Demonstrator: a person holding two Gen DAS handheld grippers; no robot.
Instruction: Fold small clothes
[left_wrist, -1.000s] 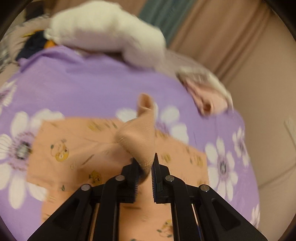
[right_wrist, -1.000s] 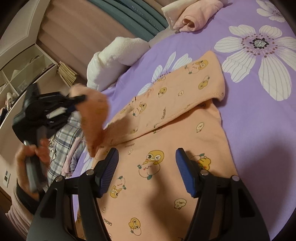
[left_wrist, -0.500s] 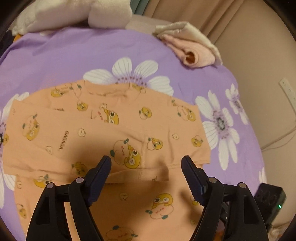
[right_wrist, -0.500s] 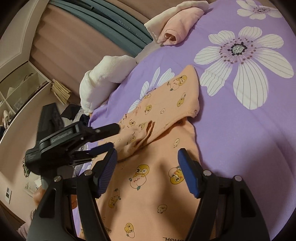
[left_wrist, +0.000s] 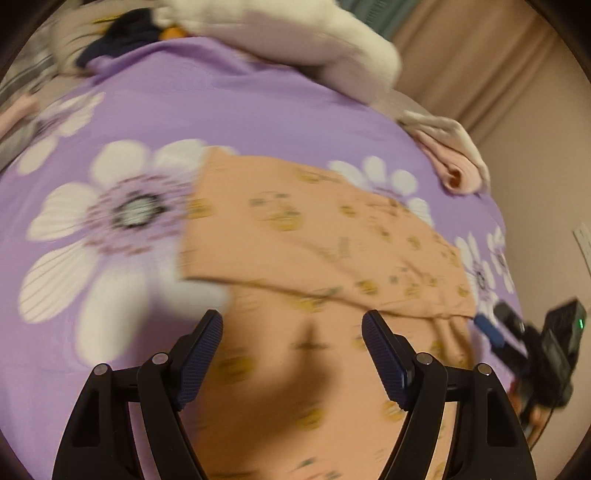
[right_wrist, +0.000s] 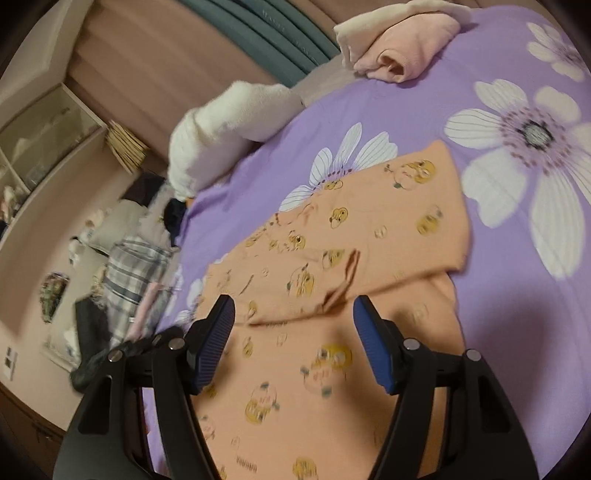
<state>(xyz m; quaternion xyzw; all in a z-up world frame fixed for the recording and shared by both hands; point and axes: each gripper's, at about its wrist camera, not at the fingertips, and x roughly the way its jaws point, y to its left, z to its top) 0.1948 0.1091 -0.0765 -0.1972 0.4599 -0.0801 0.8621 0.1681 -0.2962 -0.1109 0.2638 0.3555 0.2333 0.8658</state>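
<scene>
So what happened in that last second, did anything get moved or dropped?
The left gripper let go of the peach duck-print garment: a second ago its jaws pinched a raised sleeve, now they stand open and the sleeve lies folded across the body. The right gripper stayed open above the cloth. The purple flowered bedspread and the rolled pink garment stayed put.

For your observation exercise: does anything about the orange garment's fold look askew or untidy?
Yes. The folded band of the orange garment lies slanted across the body, and a small crease sticks up near its lower edge. Both grippers hover open.
</scene>
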